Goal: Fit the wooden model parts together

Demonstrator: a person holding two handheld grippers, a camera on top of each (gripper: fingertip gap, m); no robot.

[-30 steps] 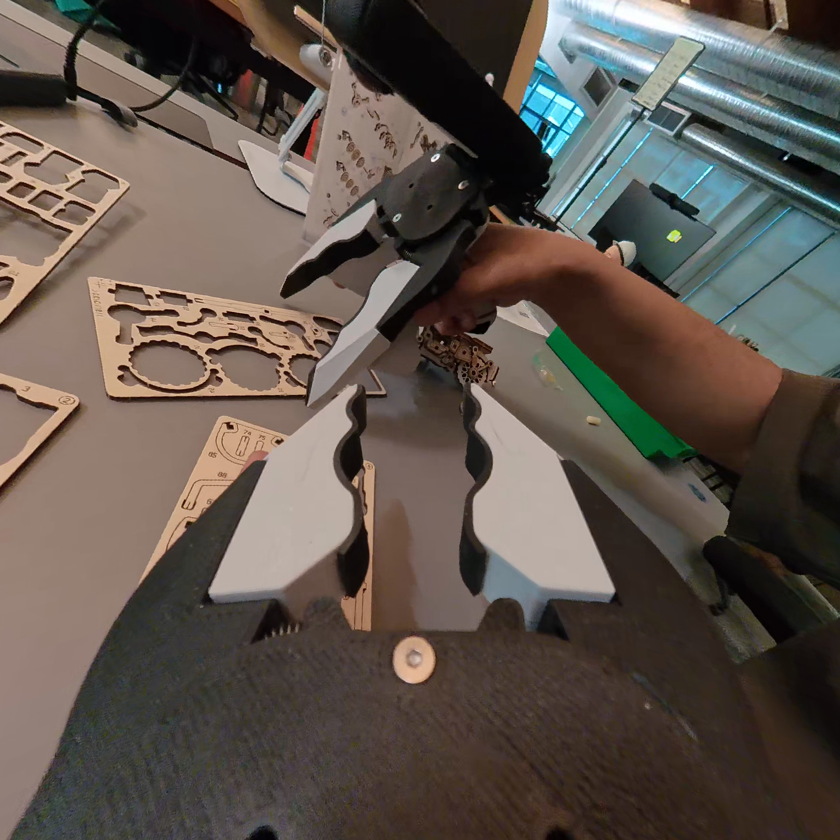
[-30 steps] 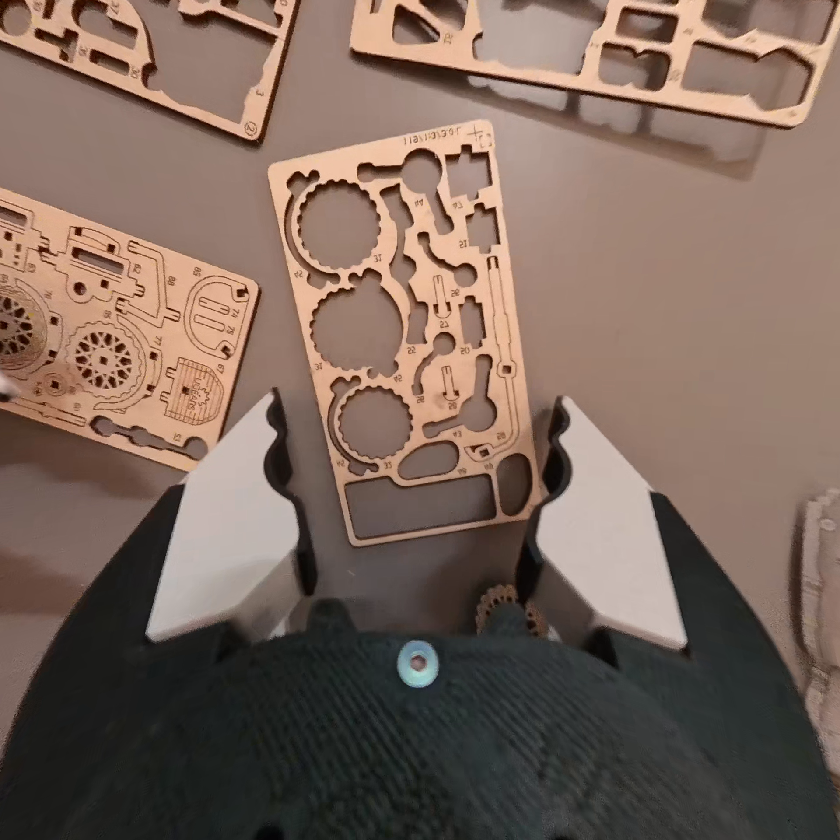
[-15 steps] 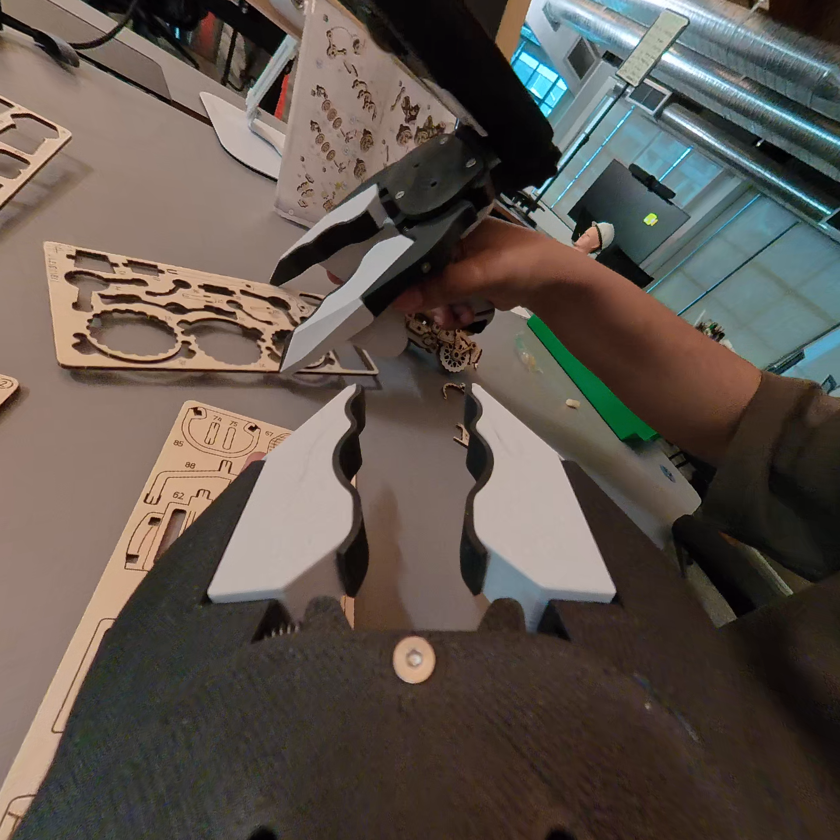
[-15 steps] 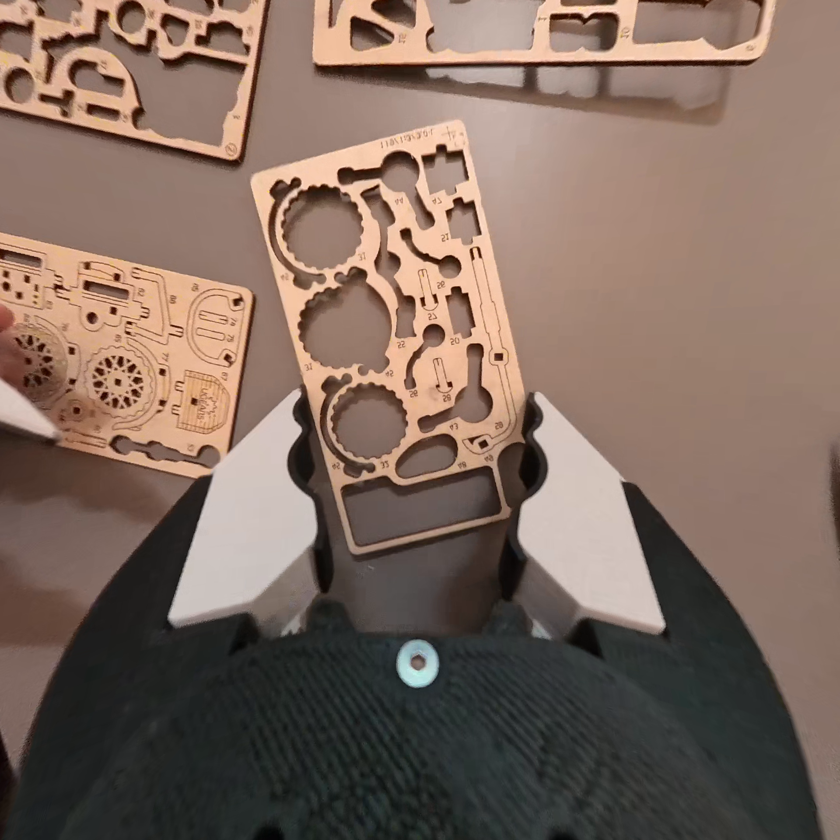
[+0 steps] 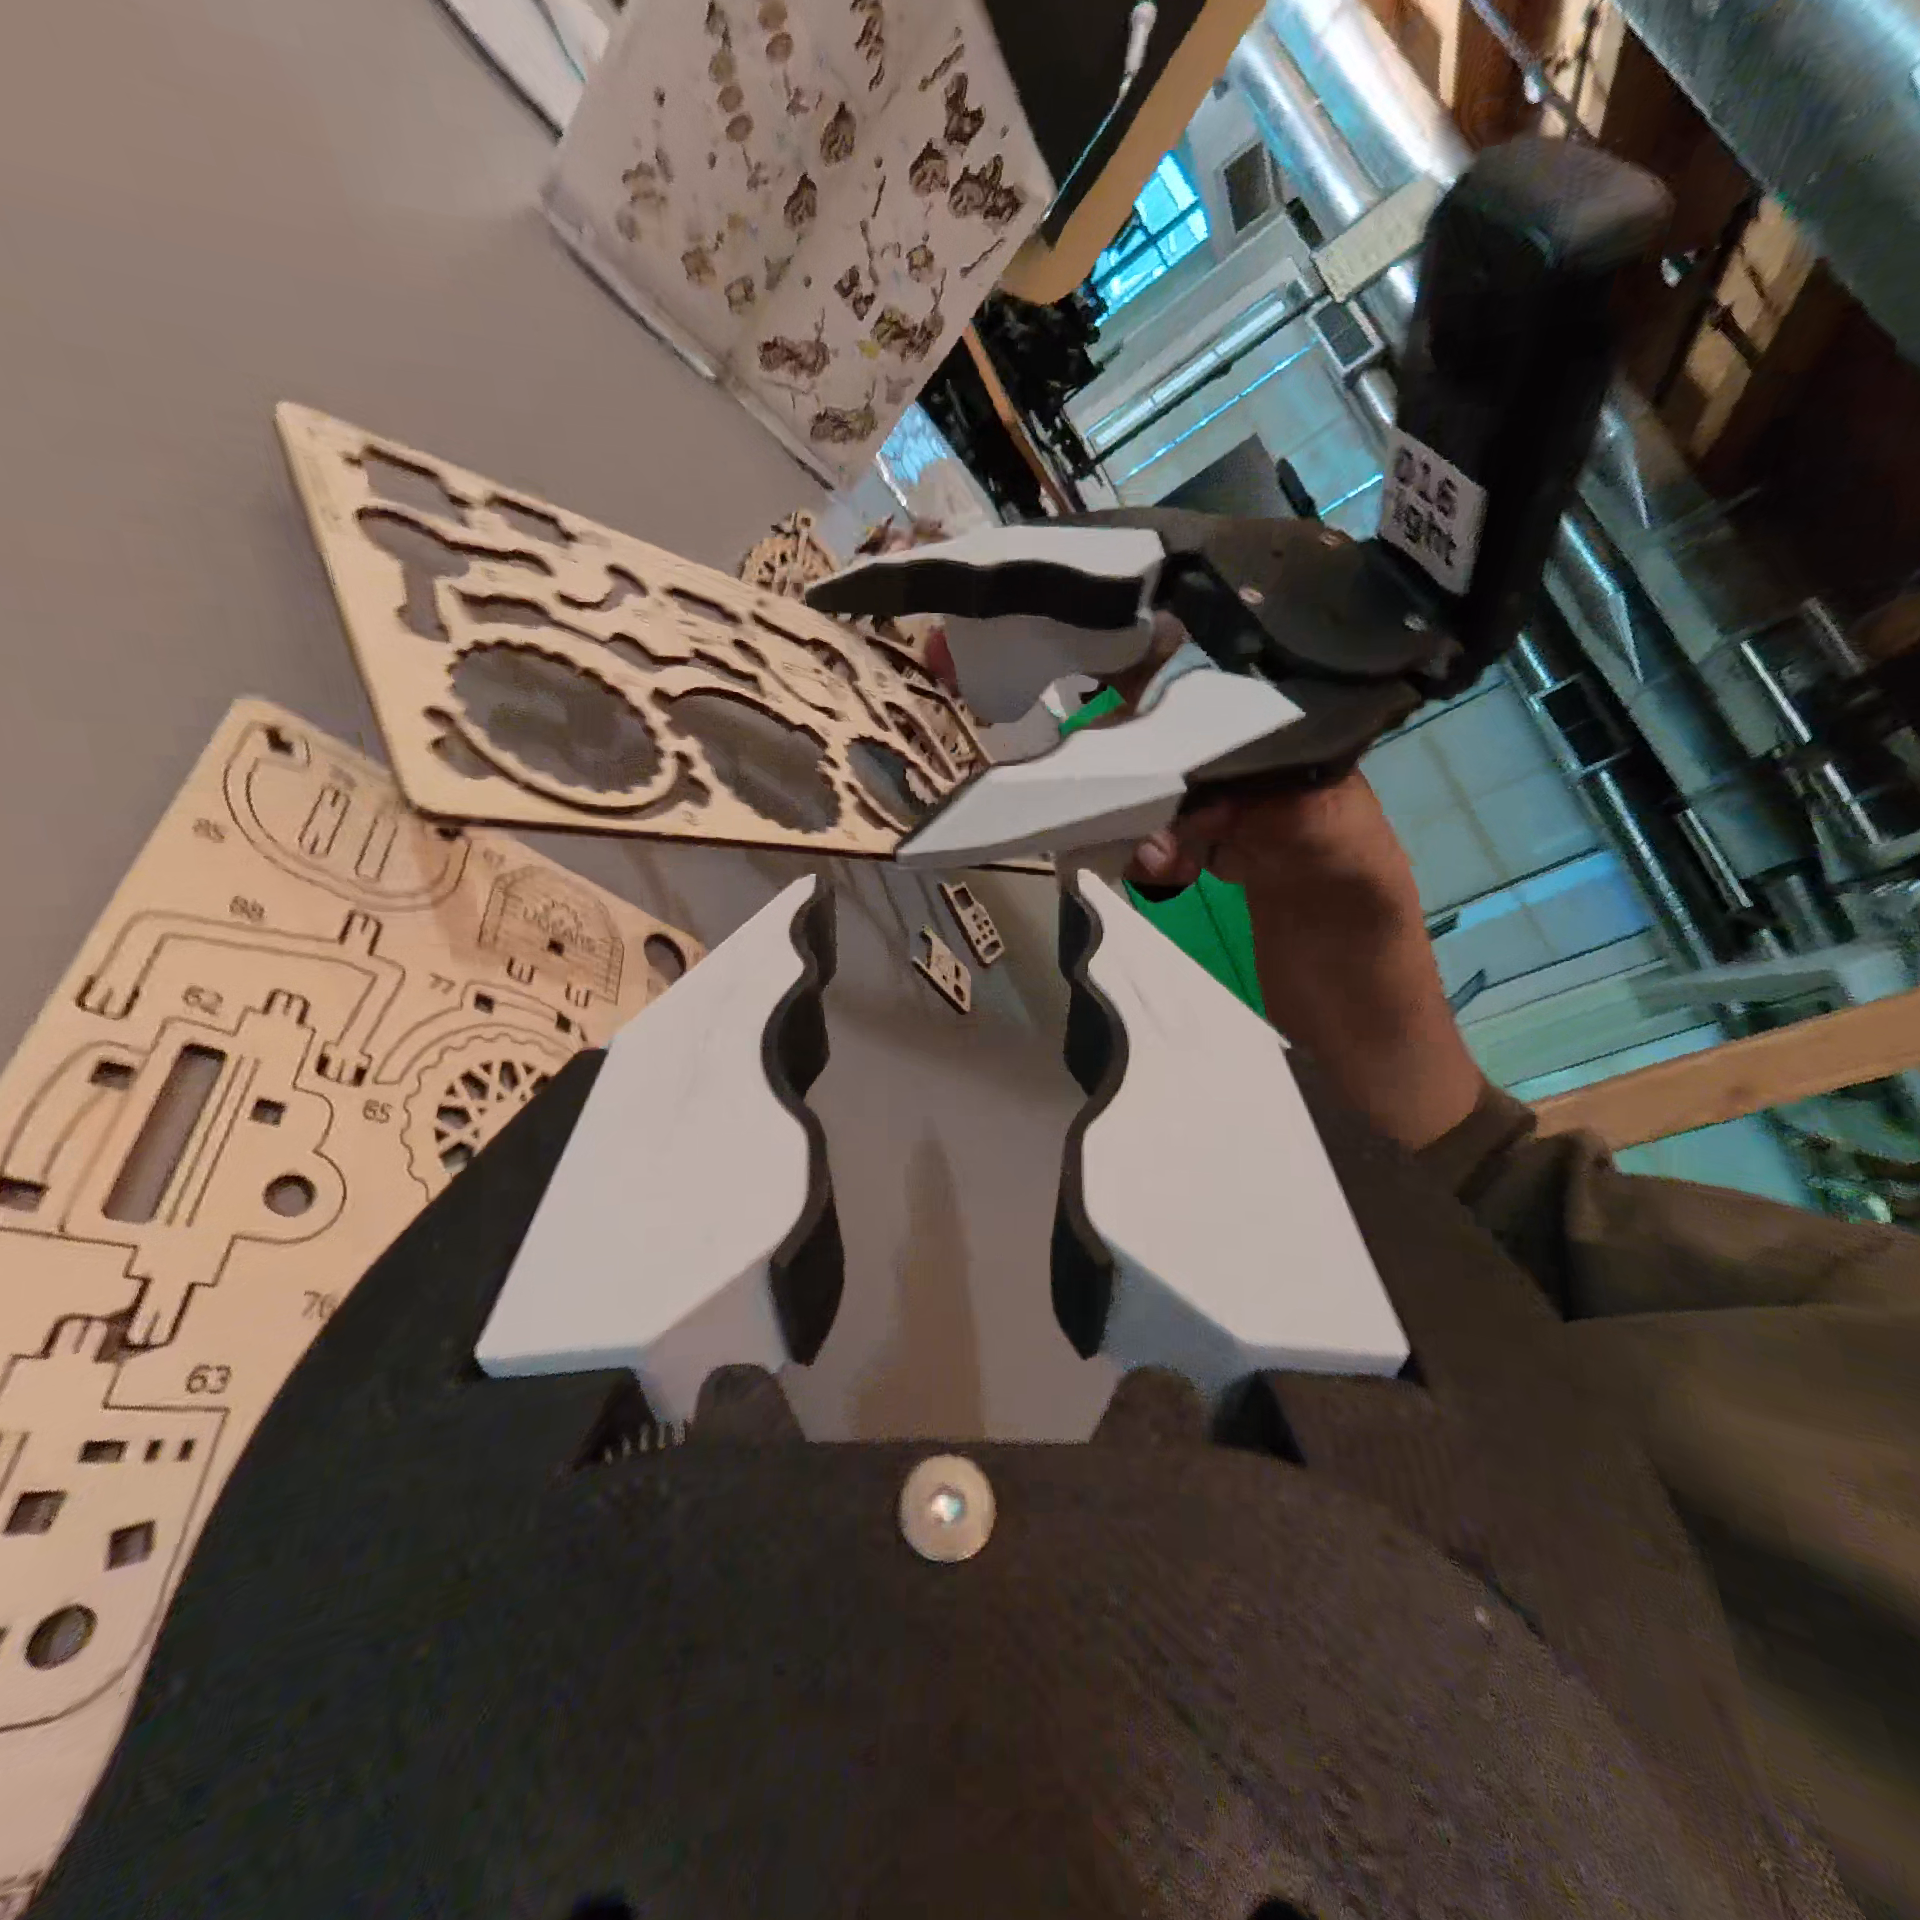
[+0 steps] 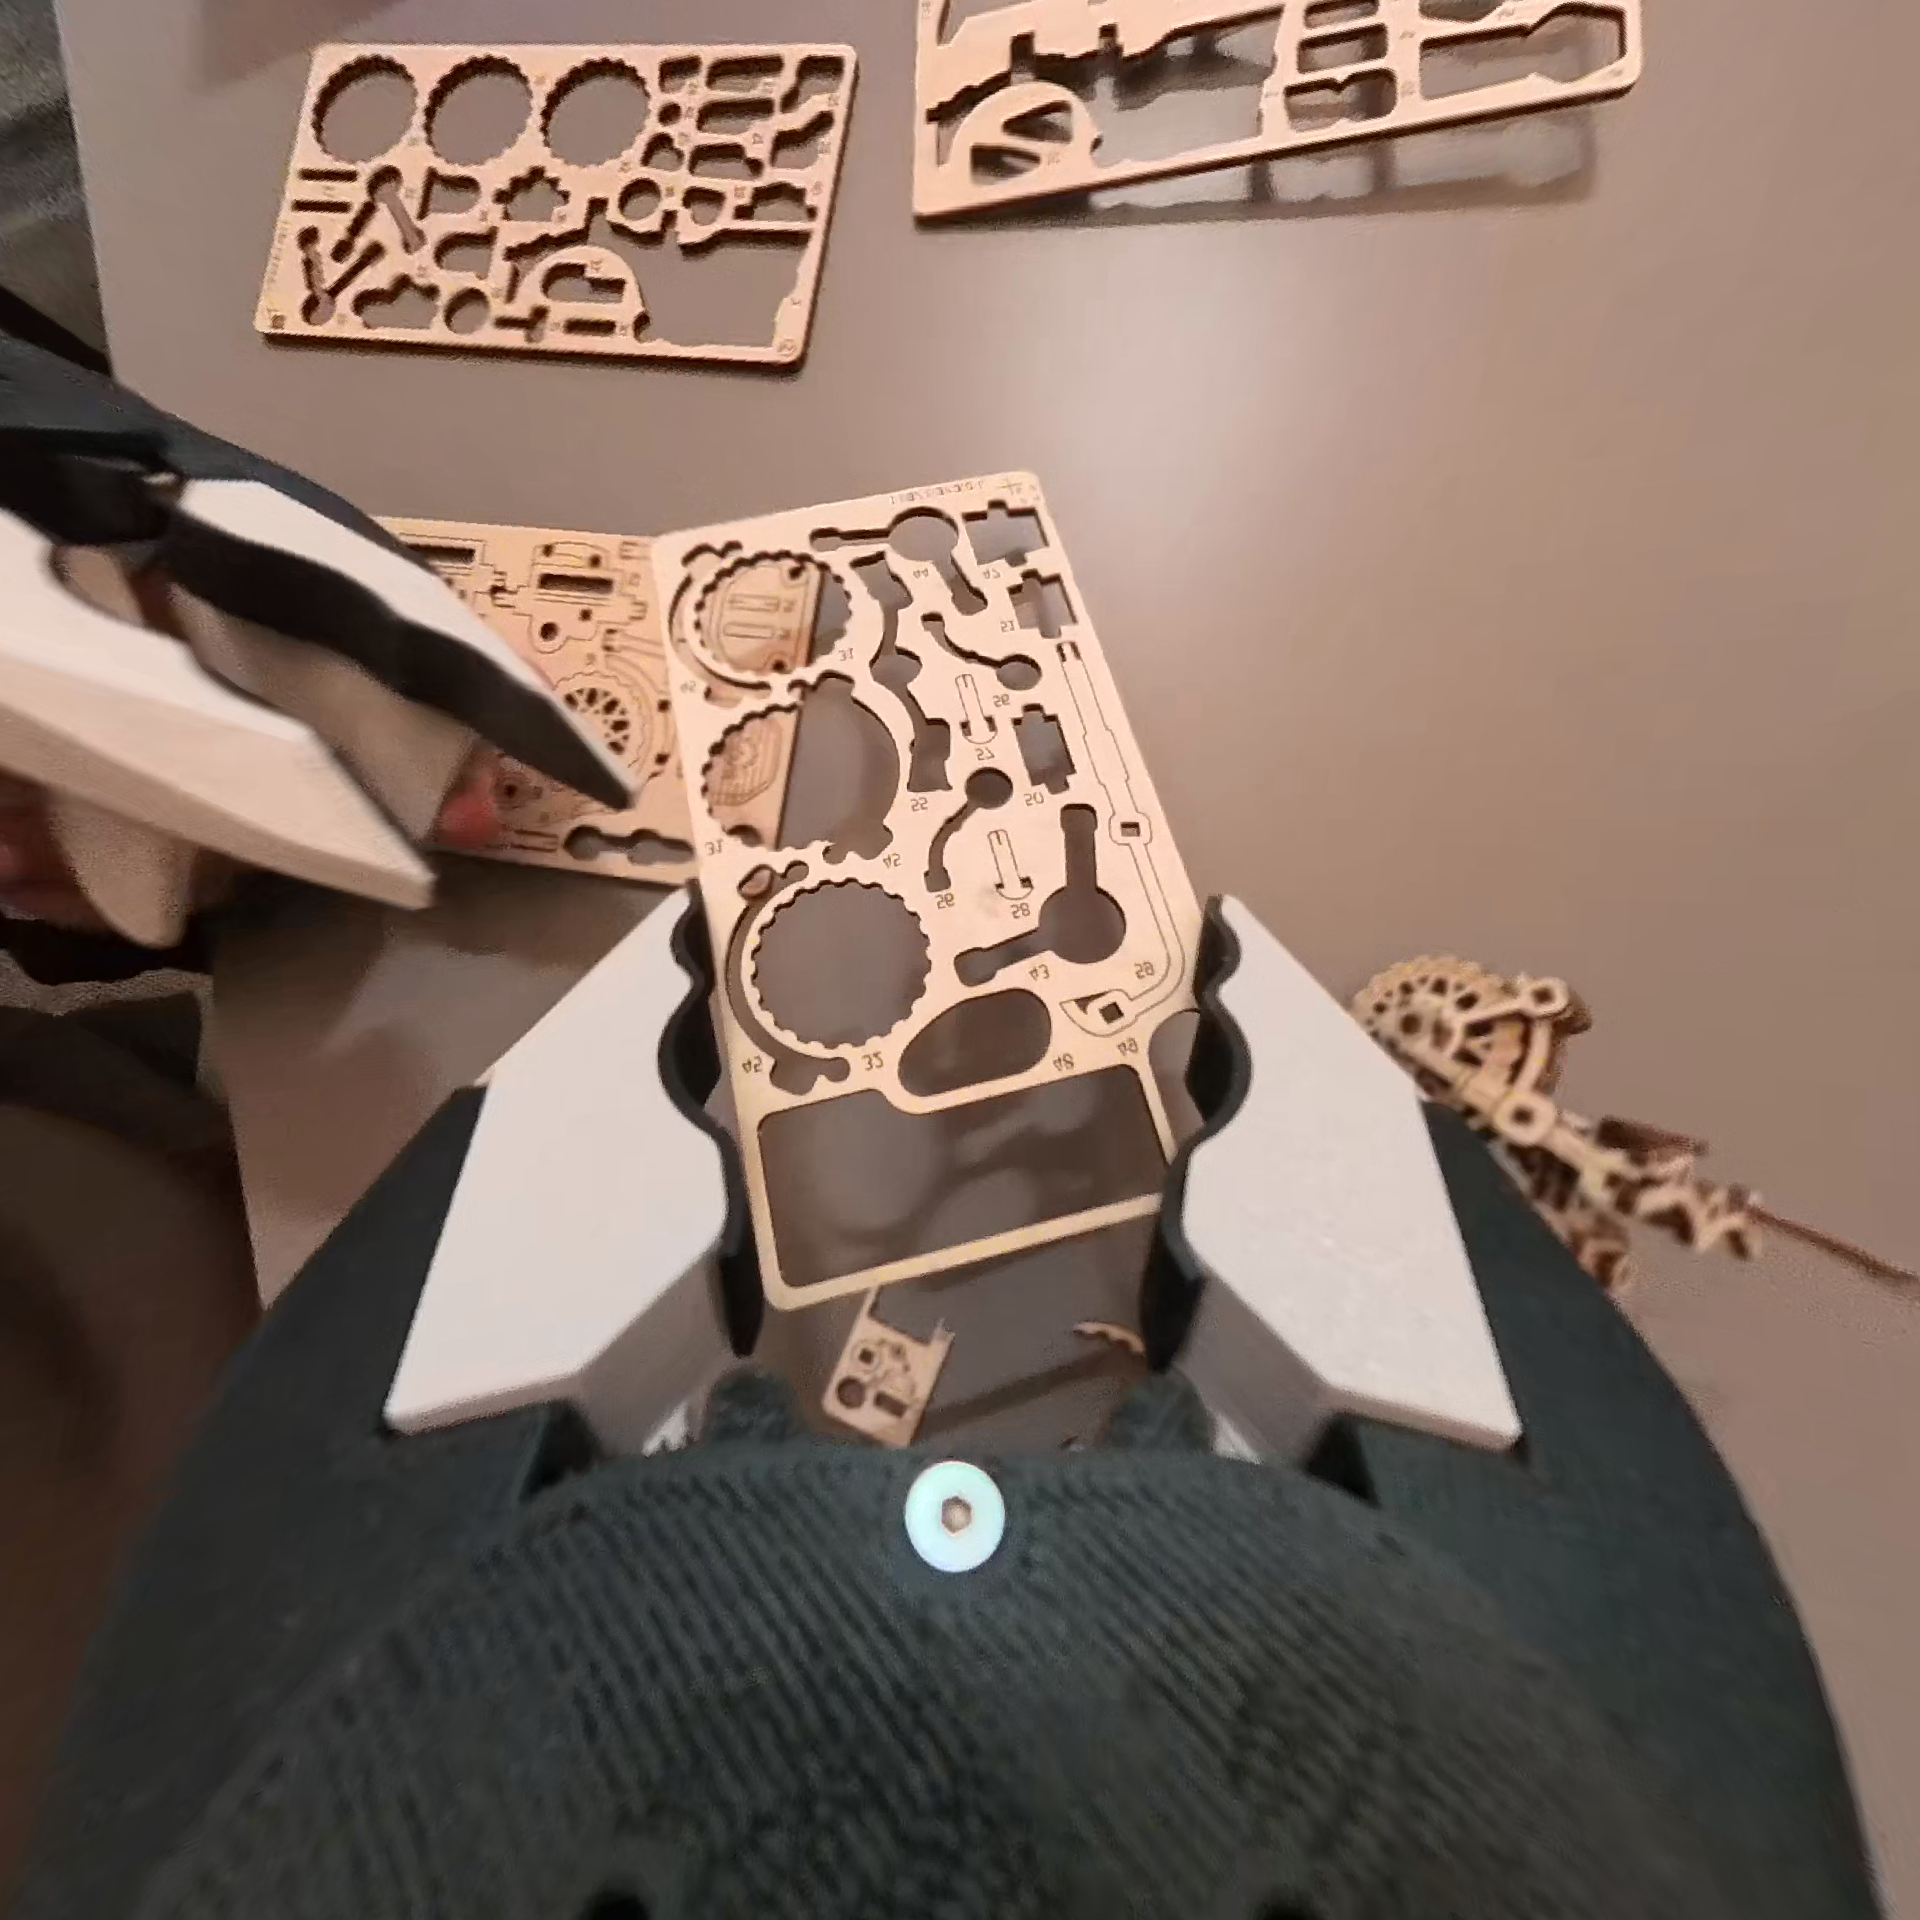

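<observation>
One punched-out wooden sheet (image 6: 935, 883) sits edge to edge in the right tool (image 6: 951, 1039), closed on both long sides and lifted clear of the counter (image 6: 1507, 623), probably to reach remaining parts. Left tool (image 5: 940, 1049) half open, empty, hovering above a fuller sheet (image 5: 208, 1091). Built model (image 6: 1496, 1091) lies right

held parts sheet (image 6: 940, 894): thin pale laser-cut plywood, matt, darker cut edges | right gripper (image 6: 951, 1049): smooth matt white plastic fingers, black rubbery pads, rough-grained black body, shiny metal screw | table (image 6: 1455, 520): smooth grey, faint sheen
</observation>
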